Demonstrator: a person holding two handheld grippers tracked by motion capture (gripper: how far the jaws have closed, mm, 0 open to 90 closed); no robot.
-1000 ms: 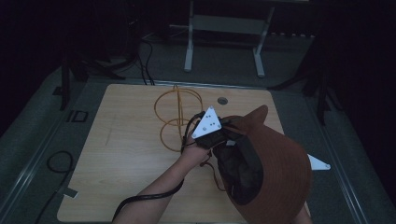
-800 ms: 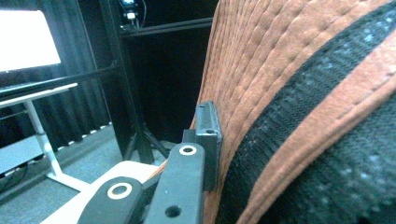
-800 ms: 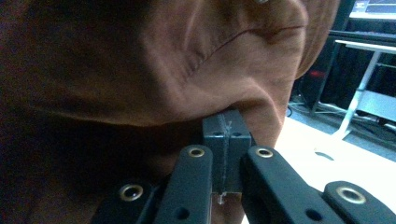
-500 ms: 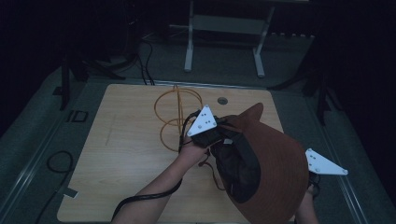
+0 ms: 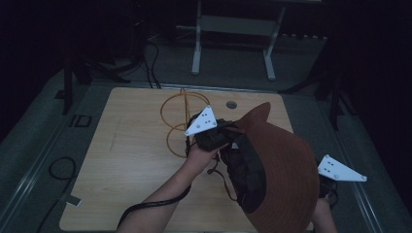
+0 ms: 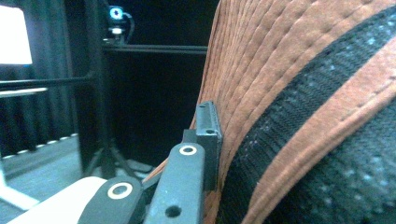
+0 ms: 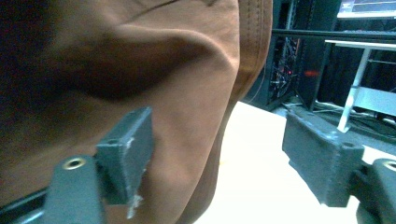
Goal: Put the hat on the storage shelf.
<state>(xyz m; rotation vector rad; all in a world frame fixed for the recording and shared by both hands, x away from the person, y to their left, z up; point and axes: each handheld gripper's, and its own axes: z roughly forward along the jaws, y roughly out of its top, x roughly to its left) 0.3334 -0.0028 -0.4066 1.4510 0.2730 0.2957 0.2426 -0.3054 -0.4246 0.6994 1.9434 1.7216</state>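
One brown hat point(image 5: 286, 170), two tongs, one table point(image 5: 131, 165)

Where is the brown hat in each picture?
High view: the hat is at lower right, raised over the table.
Left gripper view: it covers the right side, black lining showing, with the left tool clamped on its edge.
Right gripper view: it covers the left and top, by the open right tool.
Shared landmark: the hat's stitched brim.

Light wooden table point(image 5: 126, 160), orange cable loops point(image 5: 177, 114) lying on it
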